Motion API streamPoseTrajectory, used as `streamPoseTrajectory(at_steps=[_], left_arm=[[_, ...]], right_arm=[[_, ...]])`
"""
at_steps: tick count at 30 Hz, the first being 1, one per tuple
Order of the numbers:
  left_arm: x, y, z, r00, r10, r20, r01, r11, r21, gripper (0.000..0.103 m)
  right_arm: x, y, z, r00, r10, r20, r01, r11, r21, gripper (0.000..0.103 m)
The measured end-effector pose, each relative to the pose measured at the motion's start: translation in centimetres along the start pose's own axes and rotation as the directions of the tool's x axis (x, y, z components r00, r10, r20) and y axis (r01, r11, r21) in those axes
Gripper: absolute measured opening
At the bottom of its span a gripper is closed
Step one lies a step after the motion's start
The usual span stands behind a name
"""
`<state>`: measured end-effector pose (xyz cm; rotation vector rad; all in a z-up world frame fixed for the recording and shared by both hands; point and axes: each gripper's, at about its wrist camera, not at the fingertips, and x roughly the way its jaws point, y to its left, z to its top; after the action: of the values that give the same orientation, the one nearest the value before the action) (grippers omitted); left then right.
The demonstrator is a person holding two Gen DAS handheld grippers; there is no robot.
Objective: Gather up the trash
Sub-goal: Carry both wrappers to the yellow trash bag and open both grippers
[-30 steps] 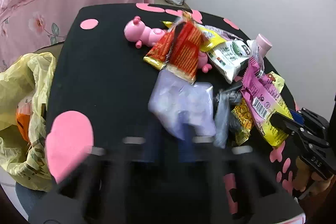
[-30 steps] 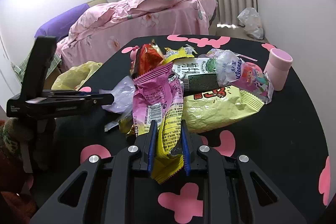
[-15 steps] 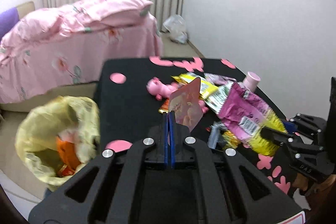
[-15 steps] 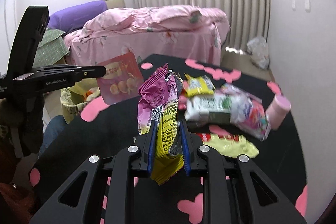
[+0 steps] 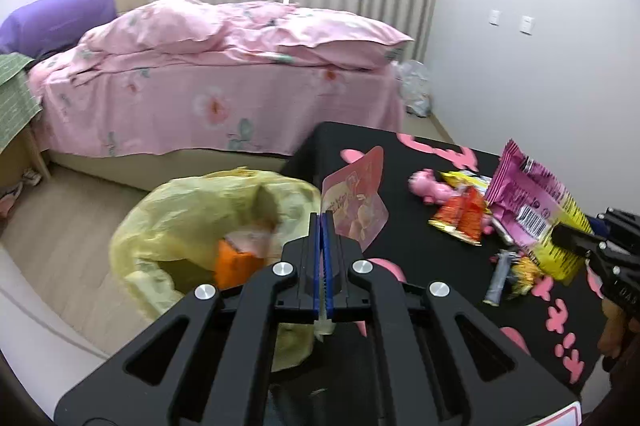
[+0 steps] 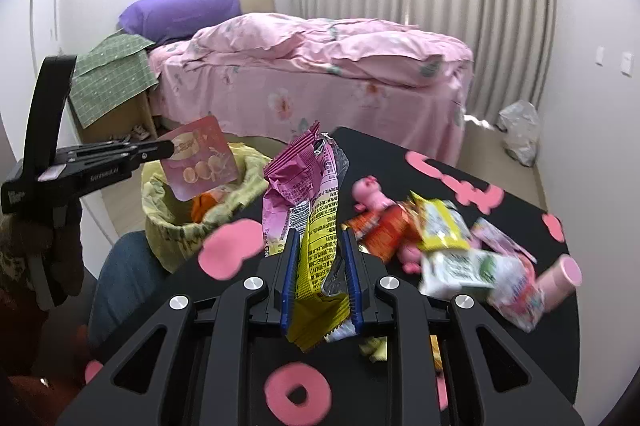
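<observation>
Wrapper, magenta and yellow, crumpled

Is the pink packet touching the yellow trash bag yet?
Apart. The right wrist view shows the pink packet held in the air above the yellow trash bag, clear of its rim.

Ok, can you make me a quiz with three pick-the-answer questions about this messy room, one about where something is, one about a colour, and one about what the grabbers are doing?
1. Where is the pink pig toy?
A. on the black table
B. on the bed
C. in the bin bag

2. What colour is the bin bag?
A. blue
B. yellow
C. red

3. What is the left gripper doing?
A. hanging open and empty
B. pinching a pink packet
C. squeezing the pink cup

Answers: 1 A, it lies on the black table beside the wrappers. 2 B, the liner by the table is yellow. 3 B, its jaws are shut on the pink packet; the right gripper holds a pink and yellow wrapper.
</observation>
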<state>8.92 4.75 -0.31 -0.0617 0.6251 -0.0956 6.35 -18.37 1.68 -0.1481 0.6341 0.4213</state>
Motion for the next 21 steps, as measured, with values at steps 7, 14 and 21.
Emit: streamPoseTrajectory(at_steps=[7, 14, 21], left_arm=[[0.6, 4.6, -1.0, 0.999, 0.05, -0.014, -0.051, 0.994, -0.095, 0.002], [2.4, 8.9, -1.8, 0.993, 0.102, -0.062, -0.113, 0.971, -0.209, 0.002], [4.8, 11.5, -3.2, 0.976, 0.163, -0.144, -0.199, 0.938, -0.284, 0.002]], right_arm=[[3.9, 2.5, 2.6, 0.997, 0.059, -0.043, -0.061, 0.998, -0.034, 0.021], [8.5, 4.9, 5.5, 0.987, 0.138, -0.082, -0.145, 0.986, -0.085, 0.021], [15.2, 7.9, 7.9, 0.961, 0.237, -0.146, -0.256, 0.957, -0.133, 0.021]])
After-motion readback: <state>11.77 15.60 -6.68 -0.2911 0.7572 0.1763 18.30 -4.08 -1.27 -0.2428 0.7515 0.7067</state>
